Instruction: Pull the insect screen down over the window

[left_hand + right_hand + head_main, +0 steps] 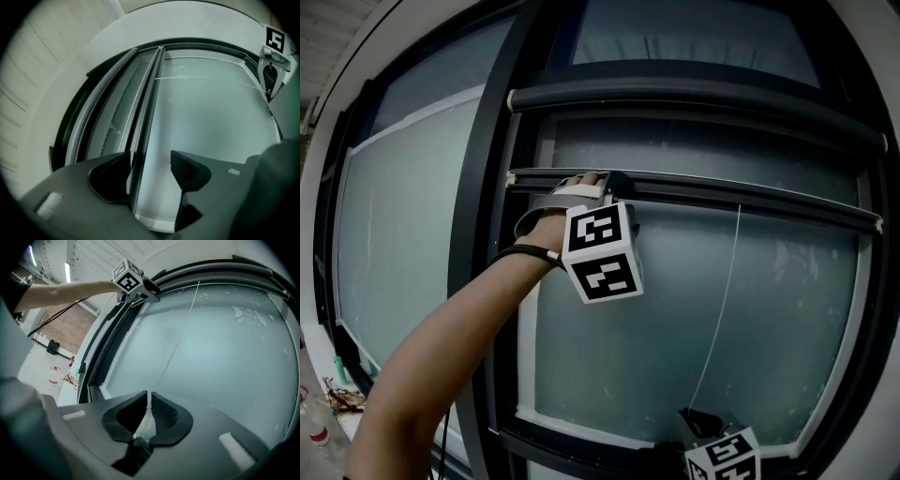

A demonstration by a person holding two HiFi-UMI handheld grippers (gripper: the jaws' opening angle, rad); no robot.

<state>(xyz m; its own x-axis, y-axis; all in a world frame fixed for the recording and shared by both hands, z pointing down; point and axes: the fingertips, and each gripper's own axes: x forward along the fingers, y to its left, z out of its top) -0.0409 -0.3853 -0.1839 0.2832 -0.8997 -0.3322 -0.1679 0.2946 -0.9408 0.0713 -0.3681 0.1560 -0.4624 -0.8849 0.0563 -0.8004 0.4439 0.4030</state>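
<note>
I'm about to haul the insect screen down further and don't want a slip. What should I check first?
1. Right gripper shut on the pull cord: ok.
2. Cord running straight up to the pull bar, no slack: ok.
3. Left gripper not clamping the bar: ok. The jaws stand apart with the bar between them, against one pad.
4. Bar level along its length: cannot tell, because the lens bends it.
5. Bar lowered all the way: not ok. It sits high on the window.
</note>
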